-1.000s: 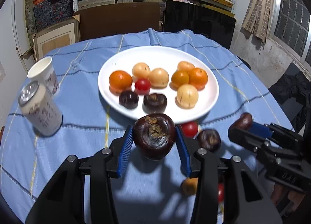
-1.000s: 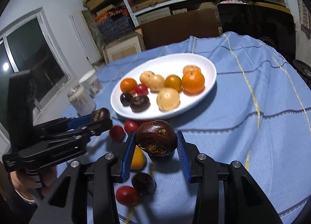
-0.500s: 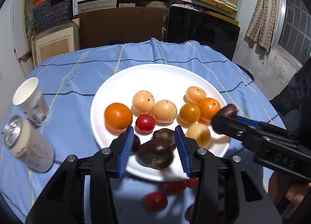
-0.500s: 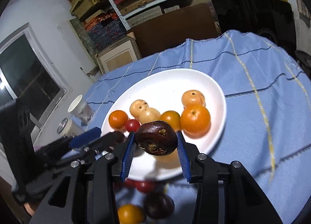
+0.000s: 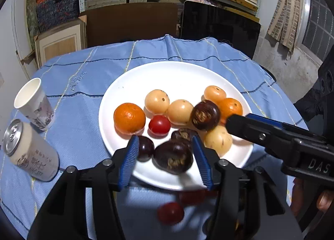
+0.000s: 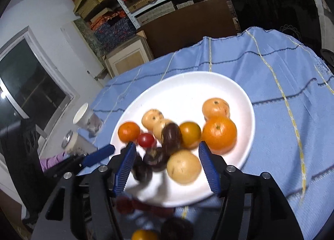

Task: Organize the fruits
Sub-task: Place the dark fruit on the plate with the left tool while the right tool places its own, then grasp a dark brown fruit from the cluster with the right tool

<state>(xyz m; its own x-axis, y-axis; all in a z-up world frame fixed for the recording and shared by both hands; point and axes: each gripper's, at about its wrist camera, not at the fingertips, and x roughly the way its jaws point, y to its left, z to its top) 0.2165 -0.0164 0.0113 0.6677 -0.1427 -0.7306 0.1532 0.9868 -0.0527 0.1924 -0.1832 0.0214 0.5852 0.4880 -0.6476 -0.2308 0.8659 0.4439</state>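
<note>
A white plate (image 5: 179,73) on the blue cloth holds oranges, pale yellow fruits, a red tomato (image 5: 159,124) and dark brown fruits. My left gripper (image 5: 165,159) is open over the plate's near rim; a dark fruit (image 5: 173,159) lies loose on the plate between its jaws. My right gripper (image 6: 167,167) is open over the plate; a blurred dark fruit (image 6: 171,134) is in the air beyond it, also in the left wrist view (image 5: 205,114). A red tomato (image 5: 170,212) and other fruits lie on the cloth near me.
A paper cup (image 5: 34,104) and a drink can (image 5: 31,152) stand left of the plate. The right gripper's body (image 5: 281,137) reaches in from the right over the plate. Shelves and boxes are behind the table.
Both grippers moved from the cloth to over the plate and opened. The left one's dark fruit now lies on the plate; the right one's dark fruit has left its jaws.
</note>
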